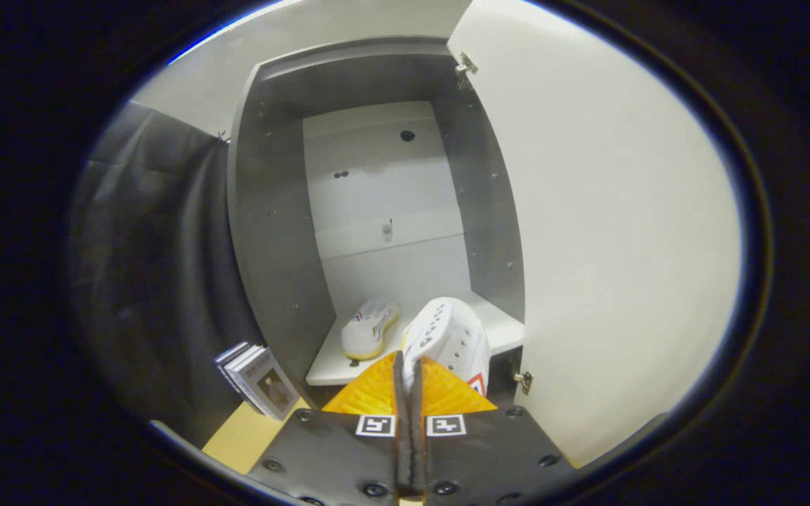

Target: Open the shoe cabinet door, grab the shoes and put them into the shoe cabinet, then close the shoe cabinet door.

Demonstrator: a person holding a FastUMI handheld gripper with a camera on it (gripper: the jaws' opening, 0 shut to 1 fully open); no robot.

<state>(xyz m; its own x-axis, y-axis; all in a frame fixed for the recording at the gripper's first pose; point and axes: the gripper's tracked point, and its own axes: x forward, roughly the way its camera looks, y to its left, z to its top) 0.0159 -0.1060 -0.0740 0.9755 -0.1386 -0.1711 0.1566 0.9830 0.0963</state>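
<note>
Here the shoe cabinet (271, 232) is the biggest thing, a tall grey box standing just ahead of the gripper. Its door (609, 232) is white and swung wide open on the right side. Two little metal hinges hold the door, one up high (466, 67) and one down low (523, 380). Inside, the back wall (384, 197) is white and has a few small dark holes in it. At the bottom of the cabinet there is a white shelf (503, 330).

To the left of the cabinet hangs the dark booth cloth (152, 281). Below it, near the cabinet's left wall, a small stack of books (259, 379) leans on a tan floor (243, 436).

One white shoe with a yellow sole (370, 327) lies on the shelf, toward the left and further in. It is well clear of the fingers. The second white shoe (451, 337) is closer, right at the front edge of the shelf, just past the fingertips. It tilts up, with its dark lace holes showing.

The gripper (408, 372) points at the cabinet opening. Its two fingers are pressed close together, and a thin edge of the second shoe sits pinched between them. Nothing blocks the way into the cabinet
</note>
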